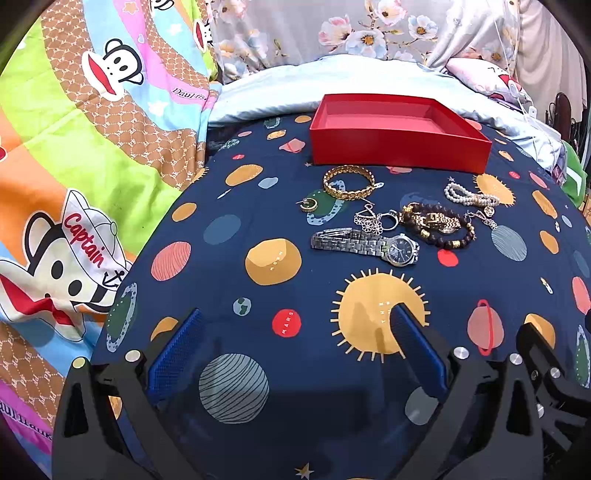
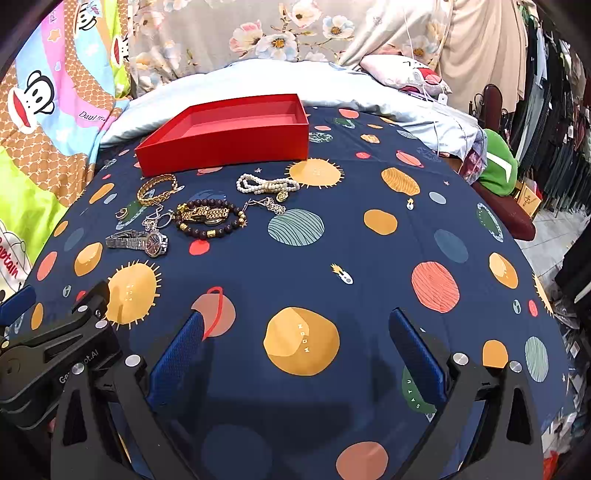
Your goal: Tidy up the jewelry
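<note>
An empty red box [image 1: 399,147] [image 2: 225,153] sits at the far side of the navy planet-print cloth [image 1: 258,206]. In front of it lie a gold chain bracelet [image 1: 349,182] [image 2: 157,190], a small gold hoop earring [image 1: 309,204], a silver watch [image 1: 365,245] [image 2: 138,240], silver pendants [image 1: 375,218], a dark bead bracelet with a gold watch inside it [image 1: 437,223] [image 2: 208,218], and a pearl strand [image 1: 471,197] [image 2: 266,184]. My left gripper [image 1: 297,328] is open and empty, short of the silver watch. My right gripper [image 2: 295,328] is open and empty, to the right of the jewelry.
A cartoon monkey quilt [image 1: 74,166] lies to the left. A pale blue pillow [image 1: 332,81] and floral fabric [image 2: 258,33] are behind the box. A green item [image 2: 496,166] and hanging clothes [image 2: 554,92] are at the right. The left gripper's body [image 2: 55,350] shows in the right view.
</note>
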A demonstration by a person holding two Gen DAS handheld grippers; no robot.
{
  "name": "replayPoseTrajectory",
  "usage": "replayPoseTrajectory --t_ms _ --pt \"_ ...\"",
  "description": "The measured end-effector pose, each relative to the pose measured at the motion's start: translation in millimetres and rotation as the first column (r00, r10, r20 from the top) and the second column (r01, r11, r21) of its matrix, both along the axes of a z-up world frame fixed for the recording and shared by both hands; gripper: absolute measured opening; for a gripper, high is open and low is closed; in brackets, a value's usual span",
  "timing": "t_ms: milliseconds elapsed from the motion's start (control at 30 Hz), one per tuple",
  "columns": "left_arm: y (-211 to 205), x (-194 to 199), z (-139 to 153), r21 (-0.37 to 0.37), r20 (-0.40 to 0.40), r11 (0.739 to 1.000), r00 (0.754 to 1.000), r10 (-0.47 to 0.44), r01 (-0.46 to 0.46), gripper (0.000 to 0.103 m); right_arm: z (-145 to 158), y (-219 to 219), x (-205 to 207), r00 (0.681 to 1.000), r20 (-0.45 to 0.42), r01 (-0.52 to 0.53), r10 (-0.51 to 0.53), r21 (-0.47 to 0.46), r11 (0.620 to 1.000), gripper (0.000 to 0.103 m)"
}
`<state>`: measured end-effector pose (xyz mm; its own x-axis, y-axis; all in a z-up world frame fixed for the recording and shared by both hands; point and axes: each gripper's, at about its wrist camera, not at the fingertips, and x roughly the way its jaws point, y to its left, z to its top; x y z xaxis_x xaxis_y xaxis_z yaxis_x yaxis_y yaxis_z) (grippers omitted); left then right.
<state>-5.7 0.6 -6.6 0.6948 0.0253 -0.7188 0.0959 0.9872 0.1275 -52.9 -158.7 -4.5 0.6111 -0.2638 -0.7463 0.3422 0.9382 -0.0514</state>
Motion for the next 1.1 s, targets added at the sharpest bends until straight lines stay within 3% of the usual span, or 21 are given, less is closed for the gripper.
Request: replayPoseTrajectory --t_ms 1100 --pt "-0.3 8.7 -5.6 -0.002 -0.02 1.0 1.0 0.007 -0.007 0.098 -4.4 1.1 4.2 1.0 -0.009 -0.003 0.003 -0.009 1.0 0.098"
